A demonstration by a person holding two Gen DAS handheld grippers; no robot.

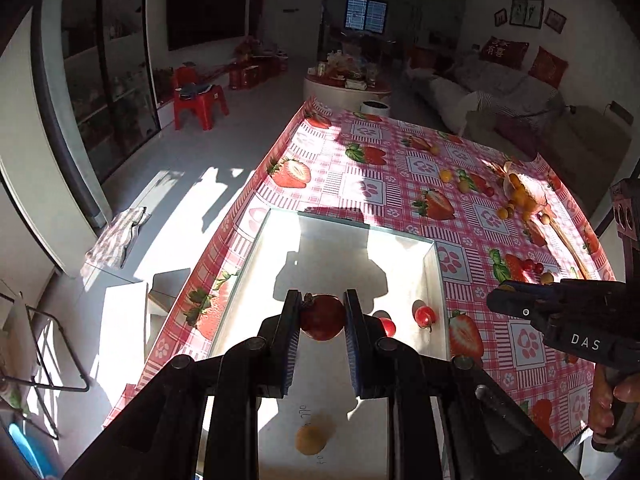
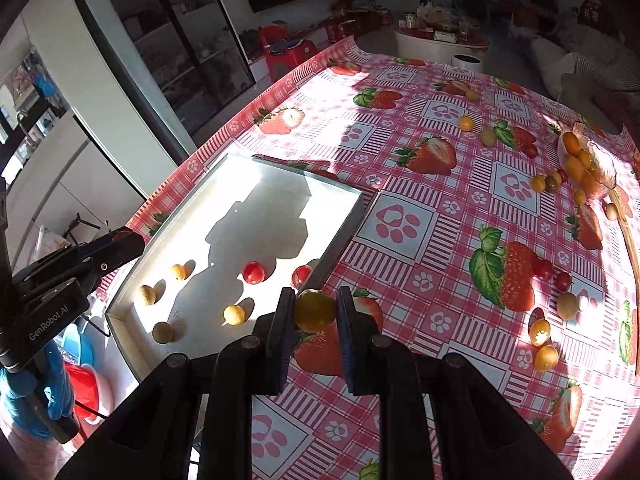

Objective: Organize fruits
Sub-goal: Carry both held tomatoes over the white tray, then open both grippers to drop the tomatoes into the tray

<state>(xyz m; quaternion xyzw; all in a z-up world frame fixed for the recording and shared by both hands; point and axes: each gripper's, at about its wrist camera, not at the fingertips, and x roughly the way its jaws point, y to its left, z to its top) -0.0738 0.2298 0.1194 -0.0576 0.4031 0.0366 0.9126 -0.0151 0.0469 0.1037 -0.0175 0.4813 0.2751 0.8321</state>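
Note:
My left gripper [image 1: 322, 316] is shut on a red cherry tomato [image 1: 322, 317] and holds it above the white tray [image 1: 434, 276]. Two red tomatoes [image 1: 425, 316] and a tan fruit [image 1: 311, 439] lie in the tray. My right gripper [image 2: 315, 309] is shut on a yellow tomato [image 2: 315, 310] just right of the tray's near corner [image 2: 340, 236]. In the right wrist view the tray holds two red tomatoes [image 2: 253, 272] and several yellow and tan fruits [image 2: 234, 314]. The right gripper shows in the left view [image 1: 500, 294], the left one in the right view [image 2: 124, 246].
The table has a pink strawberry-print cloth [image 2: 440, 208]. Loose red, yellow and tan fruits [image 2: 546, 358] lie right of the tray. A torn bag with orange fruits [image 2: 584, 164] lies at the far right. The table's left edge drops to the floor [image 1: 192, 168].

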